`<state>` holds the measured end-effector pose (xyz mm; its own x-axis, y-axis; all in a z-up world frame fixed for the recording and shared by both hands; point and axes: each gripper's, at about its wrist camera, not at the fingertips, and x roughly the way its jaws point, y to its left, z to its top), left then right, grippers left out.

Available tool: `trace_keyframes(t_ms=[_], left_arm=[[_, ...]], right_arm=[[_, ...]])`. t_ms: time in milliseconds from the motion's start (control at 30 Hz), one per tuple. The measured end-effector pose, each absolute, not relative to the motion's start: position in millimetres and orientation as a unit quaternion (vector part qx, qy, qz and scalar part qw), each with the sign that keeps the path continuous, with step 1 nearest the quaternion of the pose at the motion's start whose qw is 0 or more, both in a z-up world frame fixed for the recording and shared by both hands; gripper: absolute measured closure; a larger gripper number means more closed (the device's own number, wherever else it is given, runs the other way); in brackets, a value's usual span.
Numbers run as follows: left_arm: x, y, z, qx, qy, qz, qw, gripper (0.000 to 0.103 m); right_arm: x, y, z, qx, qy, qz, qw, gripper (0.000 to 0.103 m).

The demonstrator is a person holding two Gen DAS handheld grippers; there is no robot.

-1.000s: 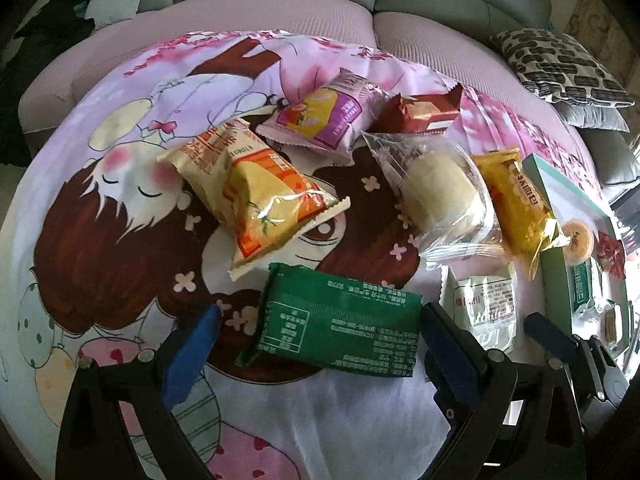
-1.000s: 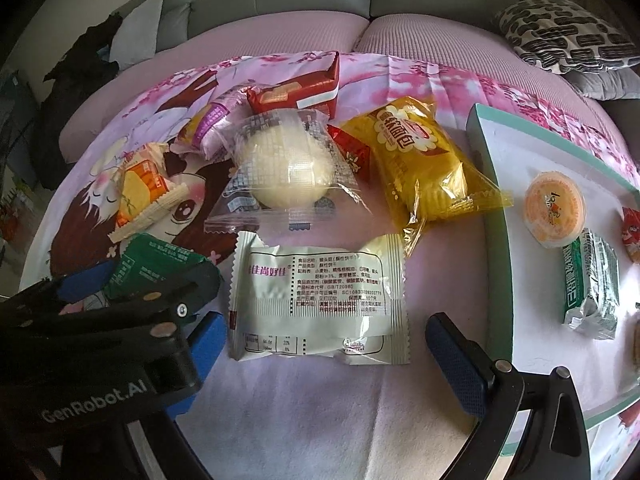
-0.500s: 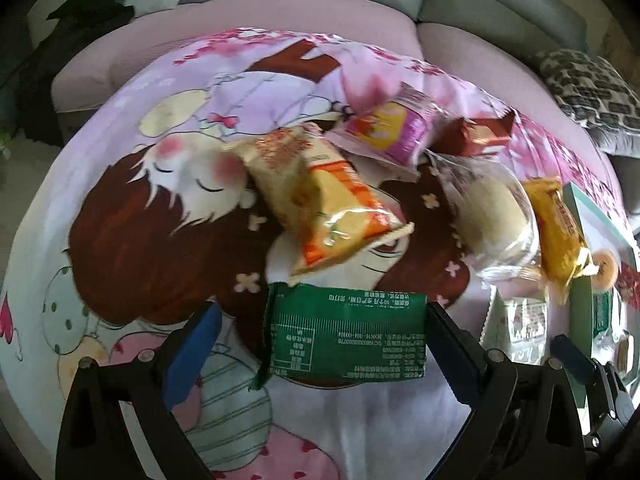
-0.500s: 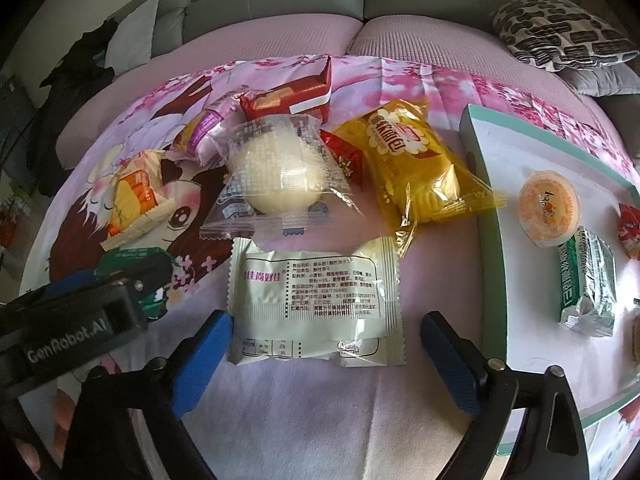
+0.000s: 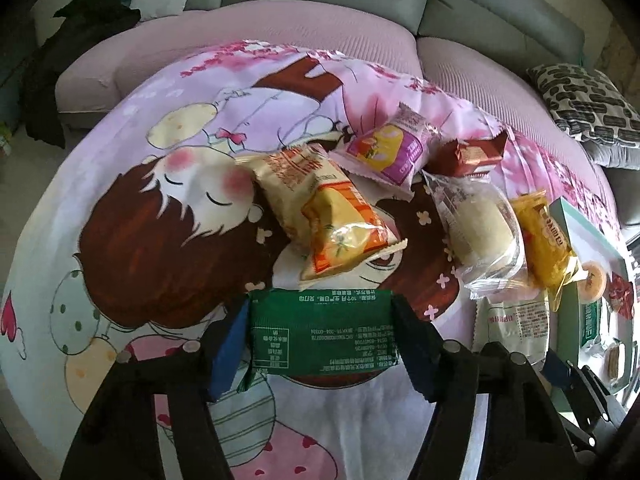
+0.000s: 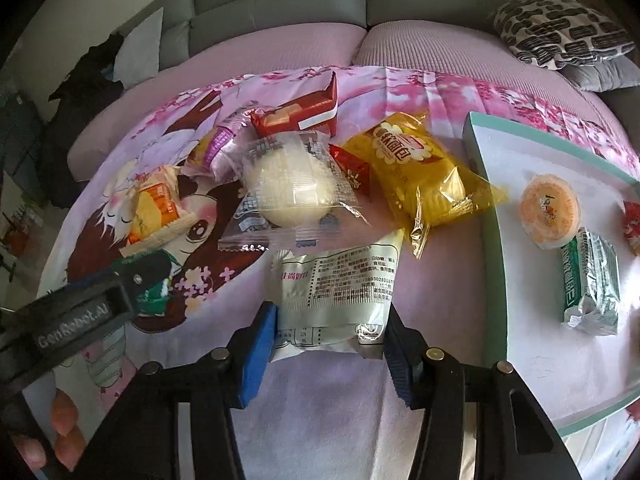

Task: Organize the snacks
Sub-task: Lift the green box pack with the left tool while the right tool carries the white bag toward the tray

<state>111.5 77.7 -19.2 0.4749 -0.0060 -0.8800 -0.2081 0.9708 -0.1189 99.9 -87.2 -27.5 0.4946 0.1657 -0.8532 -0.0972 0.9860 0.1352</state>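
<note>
Left tongs (image 5: 320, 344) clamped on the short sides of a green snack packet (image 5: 322, 332), blue pads (image 5: 226, 344) pressed against both edges, printed back facing up. Packet low over the cartoon-print cloth (image 5: 160, 208), whether lifted or touching not clear. Just beyond it, an orange-and-cream cracker bag (image 5: 344, 236) overlapping a pale yellow packet (image 5: 288, 172). Farther back, a purple-and-yellow wrapper (image 5: 390, 150) and a dark red bar (image 5: 472, 156).

Right tongs (image 6: 330, 332) closed on the near end of a white packet with black text (image 6: 336, 288), its wrapper puckered between the pads (image 6: 260, 344). Far edge of that packet tucked under a clear bag holding a round pale bun (image 6: 290, 184). To the right of the bun, a small red foil piece (image 6: 354, 170), then a yellow bread bag (image 6: 420, 172) reaching the edge of the tray.

White tray with mint-green rim (image 6: 486, 216) at the right, resting on the cloth. On it: an orange jelly cup (image 6: 550, 210), a green-and-silver packet (image 6: 590, 280) just beside the cup, and a red wrapper (image 6: 632, 226) cut off by the frame.

In the right wrist view, left tool visible at lower left, with the green snack packet (image 6: 158, 296) partly hidden behind it and fingertips (image 6: 66, 412) showing below.

Behind everything, a pink-covered grey sofa (image 6: 280, 4) and a black-and-white patterned cushion (image 6: 560, 28) at the right.
</note>
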Motion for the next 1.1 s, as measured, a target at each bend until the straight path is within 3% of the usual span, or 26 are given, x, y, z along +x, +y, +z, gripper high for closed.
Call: trace_keyframes(t_ms=[167, 267, 1100], left_arm=[[107, 82, -9, -0.109, 0.495, 0.061, 0.86, 0.033], [103, 83, 0, -0.11, 0.483, 0.062, 0.866, 0.033], [94, 83, 31, -0.103, 0.44, 0.065, 0.889, 0.033]], right_arm=[[95, -87, -17, 0.039, 0.484, 0.088, 0.87, 0.057], [93, -85, -12, 0.037, 0.479, 0.096, 0.872, 0.072], [87, -104, 7, 0.094, 0.443, 0.107, 0.885, 0.079]])
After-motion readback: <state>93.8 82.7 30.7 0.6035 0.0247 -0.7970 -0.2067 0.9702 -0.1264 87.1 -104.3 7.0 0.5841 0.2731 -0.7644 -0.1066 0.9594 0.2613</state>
